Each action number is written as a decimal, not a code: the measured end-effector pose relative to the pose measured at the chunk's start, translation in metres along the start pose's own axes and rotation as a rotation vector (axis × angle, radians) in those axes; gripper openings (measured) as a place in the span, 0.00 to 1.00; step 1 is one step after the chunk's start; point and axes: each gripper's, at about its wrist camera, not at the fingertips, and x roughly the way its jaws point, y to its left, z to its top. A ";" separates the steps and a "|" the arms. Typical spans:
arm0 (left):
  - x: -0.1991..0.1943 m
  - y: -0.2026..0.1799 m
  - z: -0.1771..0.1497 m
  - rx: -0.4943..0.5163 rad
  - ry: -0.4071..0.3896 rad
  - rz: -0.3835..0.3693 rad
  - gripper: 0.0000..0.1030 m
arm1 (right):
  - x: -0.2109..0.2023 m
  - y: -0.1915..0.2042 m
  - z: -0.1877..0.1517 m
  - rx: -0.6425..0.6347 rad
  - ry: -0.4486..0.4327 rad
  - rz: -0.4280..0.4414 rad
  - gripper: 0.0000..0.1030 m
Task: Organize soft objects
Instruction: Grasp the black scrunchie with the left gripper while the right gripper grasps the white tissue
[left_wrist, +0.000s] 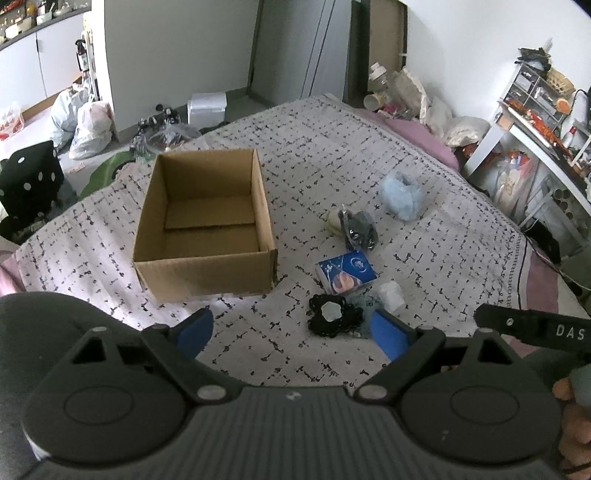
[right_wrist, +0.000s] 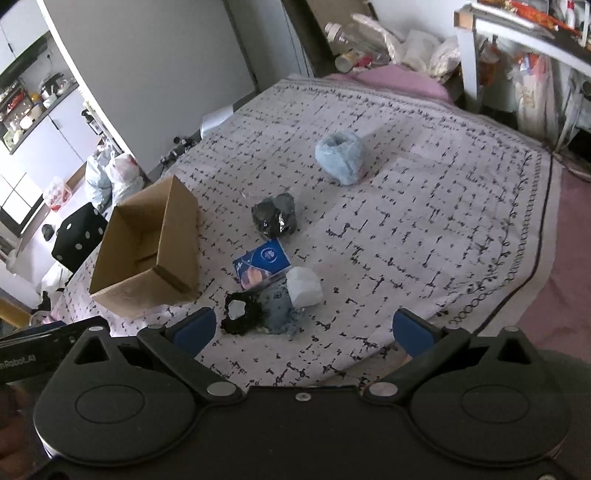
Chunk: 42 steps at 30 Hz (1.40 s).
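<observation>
An open, empty cardboard box (left_wrist: 207, 221) (right_wrist: 147, 254) stands on the patterned bedspread (left_wrist: 332, 166) (right_wrist: 424, 206). To its right lie a fluffy light-blue item (left_wrist: 402, 195) (right_wrist: 341, 157), a dark item in clear wrap (left_wrist: 358, 229) (right_wrist: 275, 216), a blue tissue pack (left_wrist: 347, 271) (right_wrist: 262, 262), a white soft lump (left_wrist: 391, 295) (right_wrist: 303, 287), a black lacy item with a pale centre (left_wrist: 328, 317) (right_wrist: 240, 312) and a grey-blue cloth (right_wrist: 280, 314). My left gripper (left_wrist: 291, 332) is open and empty, near the black item. My right gripper (right_wrist: 303, 332) is open and empty, just before the pile.
The bed's far end holds a pink pillow (left_wrist: 417, 133), bottles and bags. A white shelf unit (left_wrist: 535, 122) stands at the right. Plastic bags (left_wrist: 88, 125) and a black dotted item (left_wrist: 29, 181) lie on the floor at the left.
</observation>
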 end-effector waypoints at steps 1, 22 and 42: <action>0.003 -0.001 0.001 -0.002 0.003 0.000 0.90 | 0.004 -0.001 0.001 0.005 0.009 0.004 1.00; 0.097 -0.008 0.011 -0.091 0.148 -0.033 0.66 | 0.078 -0.001 0.022 0.073 0.101 0.025 0.81; 0.179 -0.021 0.007 -0.134 0.276 0.008 0.47 | 0.130 -0.026 0.030 0.266 0.220 0.041 0.74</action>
